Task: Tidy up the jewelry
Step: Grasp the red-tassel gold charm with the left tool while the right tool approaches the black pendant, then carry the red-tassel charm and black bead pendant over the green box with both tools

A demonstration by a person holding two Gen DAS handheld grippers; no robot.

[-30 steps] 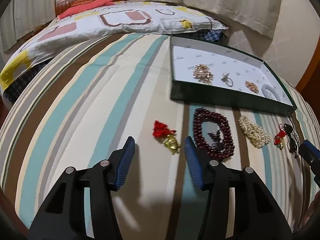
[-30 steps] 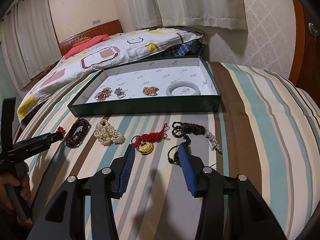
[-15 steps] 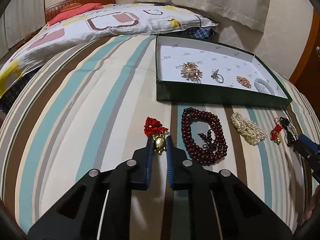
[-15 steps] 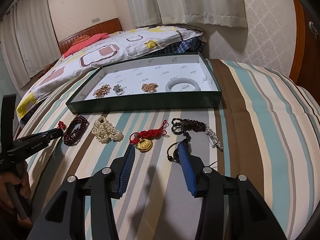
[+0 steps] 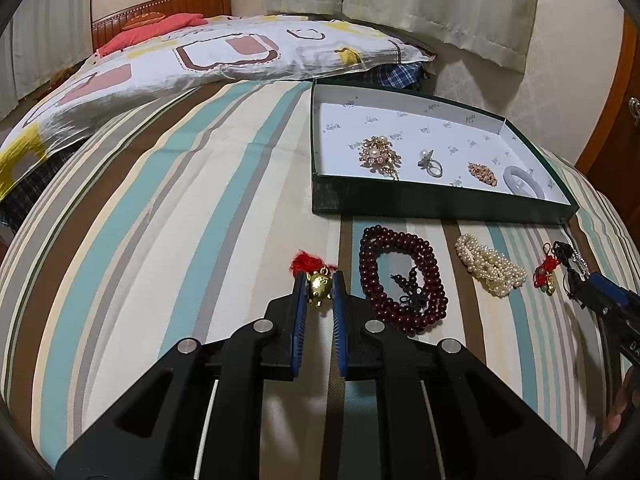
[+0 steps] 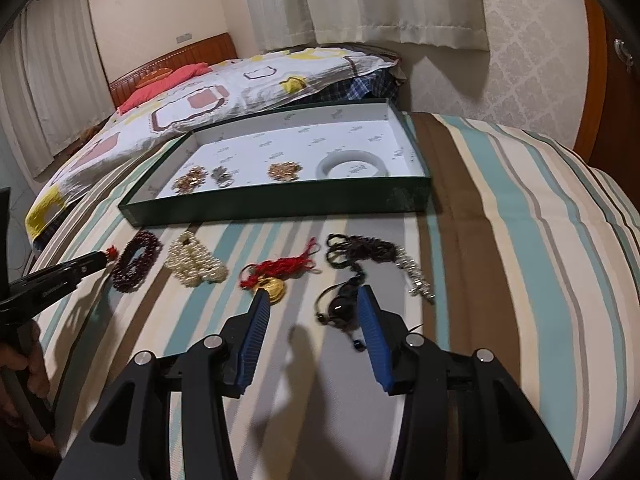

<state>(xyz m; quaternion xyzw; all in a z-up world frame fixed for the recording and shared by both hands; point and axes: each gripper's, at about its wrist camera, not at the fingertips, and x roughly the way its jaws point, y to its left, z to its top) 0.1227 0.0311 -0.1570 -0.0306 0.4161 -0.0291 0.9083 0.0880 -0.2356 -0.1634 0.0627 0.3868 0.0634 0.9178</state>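
Note:
My left gripper (image 5: 319,280) is shut on a gold charm with a red tassel (image 5: 317,285), just above the striped bedspread. It also shows at the left of the right wrist view (image 6: 90,262). My right gripper (image 6: 312,302) is open and empty, low over the bed; a second gold charm on red cord (image 6: 276,280) and a black bead necklace (image 6: 352,264) lie at its fingertips. A dark red bead bracelet (image 5: 402,280) and a pearl bracelet (image 5: 490,266) lie in front of the green tray (image 5: 440,202).
The tray holds a gold brooch (image 5: 378,155), a silver ring (image 5: 430,164), a small gold piece (image 5: 482,171) and a pale bangle (image 5: 524,182). A patterned quilt (image 5: 200,60) lies behind, curtains and a wall beyond.
My left gripper moved forward and closed on the gold charm, then lifted it slightly. My right gripper stayed open and edged forward toward the necklace.

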